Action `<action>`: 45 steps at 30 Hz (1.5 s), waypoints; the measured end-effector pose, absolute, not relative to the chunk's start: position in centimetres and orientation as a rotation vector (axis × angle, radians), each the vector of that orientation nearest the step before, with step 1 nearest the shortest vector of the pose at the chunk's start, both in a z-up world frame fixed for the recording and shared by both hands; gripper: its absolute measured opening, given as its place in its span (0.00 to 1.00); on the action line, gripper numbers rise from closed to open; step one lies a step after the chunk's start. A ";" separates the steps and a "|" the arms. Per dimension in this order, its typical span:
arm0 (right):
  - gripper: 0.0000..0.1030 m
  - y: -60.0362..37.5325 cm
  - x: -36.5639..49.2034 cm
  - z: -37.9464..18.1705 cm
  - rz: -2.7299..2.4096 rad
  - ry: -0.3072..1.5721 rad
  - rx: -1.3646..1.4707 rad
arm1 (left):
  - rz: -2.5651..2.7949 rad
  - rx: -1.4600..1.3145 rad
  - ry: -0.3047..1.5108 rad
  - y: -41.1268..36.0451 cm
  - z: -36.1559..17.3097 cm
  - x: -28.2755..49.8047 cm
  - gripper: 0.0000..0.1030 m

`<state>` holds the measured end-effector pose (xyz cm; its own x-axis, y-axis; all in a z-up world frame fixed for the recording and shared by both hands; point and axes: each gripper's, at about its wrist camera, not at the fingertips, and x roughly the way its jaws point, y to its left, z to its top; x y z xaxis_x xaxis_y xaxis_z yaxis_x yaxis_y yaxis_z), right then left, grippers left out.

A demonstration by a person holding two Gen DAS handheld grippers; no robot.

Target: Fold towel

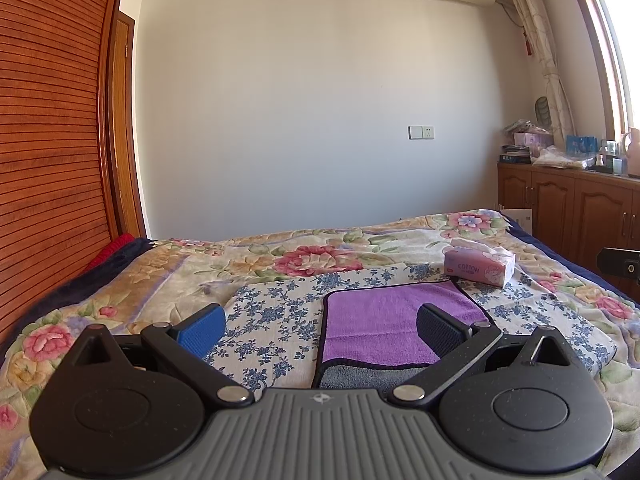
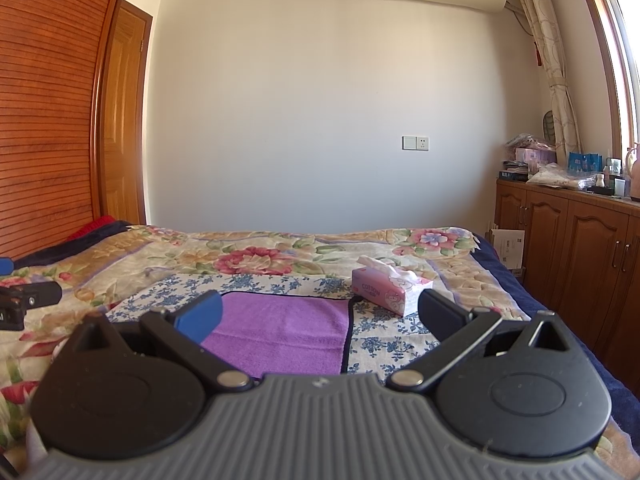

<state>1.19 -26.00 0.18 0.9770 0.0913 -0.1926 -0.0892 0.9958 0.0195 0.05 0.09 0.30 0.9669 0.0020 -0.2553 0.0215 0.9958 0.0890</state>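
Note:
A purple towel [image 1: 384,320] with a dark border lies flat on a blue-flowered cloth [image 1: 276,316] on the bed. Its near edge is turned over and shows a grey underside [image 1: 356,378]. My left gripper [image 1: 320,326] is open and empty, hovering over the towel's near left part. The towel also shows in the right wrist view [image 2: 288,332]. My right gripper [image 2: 320,316] is open and empty, over the towel's near right edge. Part of the left gripper [image 2: 24,304] shows at the left of the right wrist view.
A pink tissue pack [image 1: 480,266] lies beyond the towel's far right corner; it also shows in the right wrist view [image 2: 390,290]. The floral bedspread [image 1: 312,256] covers the bed. A wooden wardrobe [image 1: 48,120] stands left, wooden cabinets [image 2: 580,240] right.

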 end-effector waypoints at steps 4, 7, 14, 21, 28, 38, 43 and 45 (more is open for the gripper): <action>1.00 -25.9 1.2 0.1 0.091 0.194 0.010 | -0.011 0.092 0.257 0.1 0.3 0.0 1.00; 1.00 -25.9 1.2 0.1 0.092 0.195 0.010 | -0.010 0.091 0.257 0.1 0.3 0.0 1.00; 1.00 -25.7 1.2 0.1 0.096 0.200 0.014 | -0.009 0.094 0.265 0.0 -0.1 0.2 1.00; 1.00 -25.4 1.8 0.0 0.102 0.210 0.021 | -0.015 0.099 0.283 -0.2 -0.5 0.6 1.00; 1.00 -25.0 2.3 -0.2 0.103 0.219 0.025 | -0.030 0.098 0.308 -0.2 -0.8 1.6 1.00; 1.00 -24.8 3.2 -0.5 0.103 0.238 0.026 | -0.056 0.118 0.344 -0.4 -1.5 2.8 1.00; 1.00 -24.8 4.0 -0.7 0.104 0.253 0.022 | -0.073 0.124 0.360 -0.3 -1.9 3.7 1.00; 1.00 -24.8 4.3 -0.9 0.106 0.259 0.021 | -0.076 0.126 0.369 -0.3 -2.1 4.1 1.00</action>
